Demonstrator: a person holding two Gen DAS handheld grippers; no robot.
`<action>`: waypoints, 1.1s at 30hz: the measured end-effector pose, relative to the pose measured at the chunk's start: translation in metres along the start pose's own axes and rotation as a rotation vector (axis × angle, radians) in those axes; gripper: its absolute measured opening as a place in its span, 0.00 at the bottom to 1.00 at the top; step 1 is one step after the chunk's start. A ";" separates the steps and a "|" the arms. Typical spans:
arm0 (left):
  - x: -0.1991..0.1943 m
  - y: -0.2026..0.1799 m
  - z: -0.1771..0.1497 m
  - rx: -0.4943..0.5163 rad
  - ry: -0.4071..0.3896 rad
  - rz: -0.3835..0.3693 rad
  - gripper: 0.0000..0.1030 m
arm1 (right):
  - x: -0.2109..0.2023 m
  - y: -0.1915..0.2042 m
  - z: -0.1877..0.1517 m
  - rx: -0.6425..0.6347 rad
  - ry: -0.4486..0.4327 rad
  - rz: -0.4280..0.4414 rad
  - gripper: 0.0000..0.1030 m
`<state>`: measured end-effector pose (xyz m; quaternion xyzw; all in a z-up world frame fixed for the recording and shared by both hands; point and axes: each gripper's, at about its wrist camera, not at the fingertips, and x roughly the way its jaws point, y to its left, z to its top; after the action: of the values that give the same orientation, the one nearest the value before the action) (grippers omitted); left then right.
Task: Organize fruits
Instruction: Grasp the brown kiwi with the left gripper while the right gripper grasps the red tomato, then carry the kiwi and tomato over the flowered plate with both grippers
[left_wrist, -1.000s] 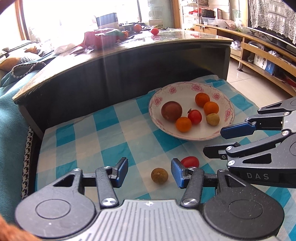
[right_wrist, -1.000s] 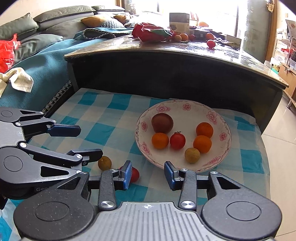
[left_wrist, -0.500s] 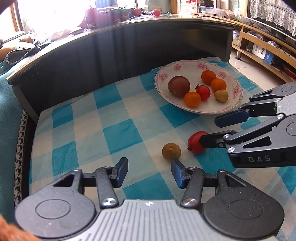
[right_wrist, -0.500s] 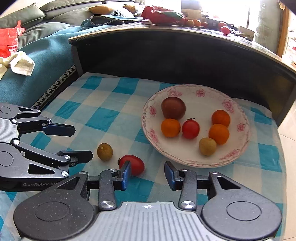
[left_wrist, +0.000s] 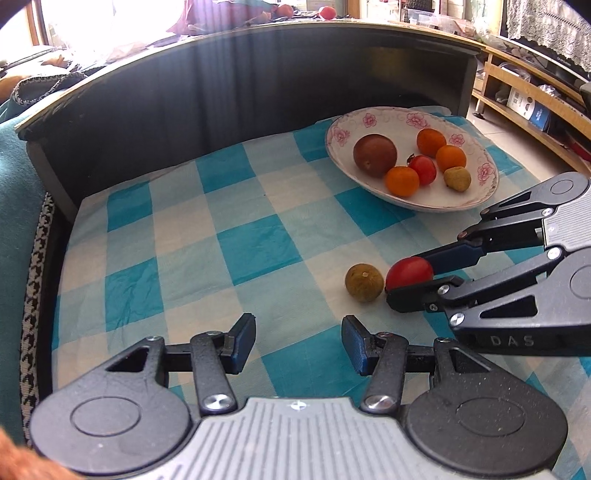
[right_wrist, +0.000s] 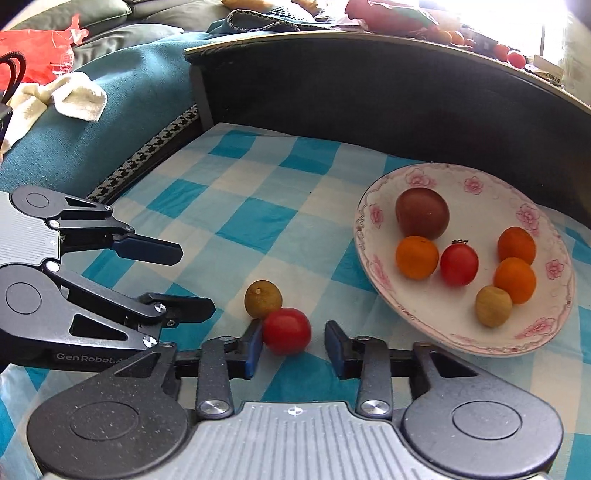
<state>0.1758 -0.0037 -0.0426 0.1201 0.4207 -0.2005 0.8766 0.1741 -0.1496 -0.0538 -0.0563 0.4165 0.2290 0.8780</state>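
A red tomato (right_wrist: 286, 331) and a small brown-green fruit (right_wrist: 263, 299) lie side by side on the blue checked cloth. My right gripper (right_wrist: 291, 345) is open with the tomato between its fingers, against the left finger; it also shows in the left wrist view (left_wrist: 410, 275) around the tomato (left_wrist: 408, 272). My left gripper (left_wrist: 298, 343) is open and empty, a little short of the brown-green fruit (left_wrist: 364, 283). The flowered plate (right_wrist: 373, 206) holds several fruits: oranges, a tomato, a dark round fruit.
A dark curved table wall (left_wrist: 221, 103) rises behind the cloth, with more fruit on its top. A teal sofa cover (right_wrist: 92, 122) with a white cloth lies to the left. A wooden shelf unit (left_wrist: 524, 92) stands at the far right.
Both grippers have drawn back and the view has tipped down. My right gripper's fingers have moved around the red tomato, which now sits between them against the brown-green fruit.
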 end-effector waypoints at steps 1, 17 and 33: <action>0.000 -0.001 0.000 0.004 -0.003 -0.006 0.59 | 0.000 0.001 0.000 0.001 0.003 0.005 0.21; 0.026 -0.026 0.015 0.008 -0.052 -0.056 0.54 | -0.043 -0.025 -0.026 0.097 0.063 -0.095 0.21; 0.007 -0.055 0.011 0.043 -0.036 -0.080 0.33 | -0.071 -0.031 -0.044 0.112 0.083 -0.159 0.21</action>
<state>0.1623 -0.0586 -0.0432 0.1185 0.4050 -0.2466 0.8724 0.1182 -0.2153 -0.0313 -0.0495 0.4589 0.1324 0.8772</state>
